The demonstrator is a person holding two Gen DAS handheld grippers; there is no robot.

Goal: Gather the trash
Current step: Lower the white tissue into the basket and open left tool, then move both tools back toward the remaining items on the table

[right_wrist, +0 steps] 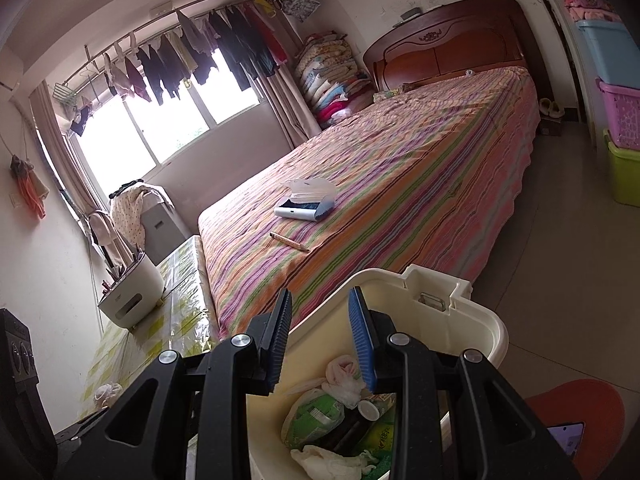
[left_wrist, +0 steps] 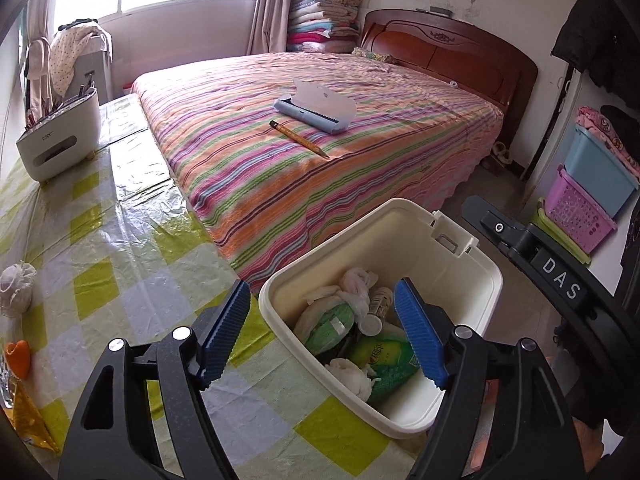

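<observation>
A cream trash bin stands open beside the table, holding green wrappers, white crumpled bags and a small bottle. My left gripper is open and empty, straddling the bin's near rim, one finger over the table, one over the bin. My right gripper is open and empty above the same bin. The right gripper's body shows right of the bin in the left wrist view. On the table lie a crumpled white wad, an orange peel and a yellow wrapper.
The table has a green-checked plastic cover and a white organiser box. A striped bed carries a blue case and a pencil. Stacked plastic bins stand at right. A red stool is by the bin.
</observation>
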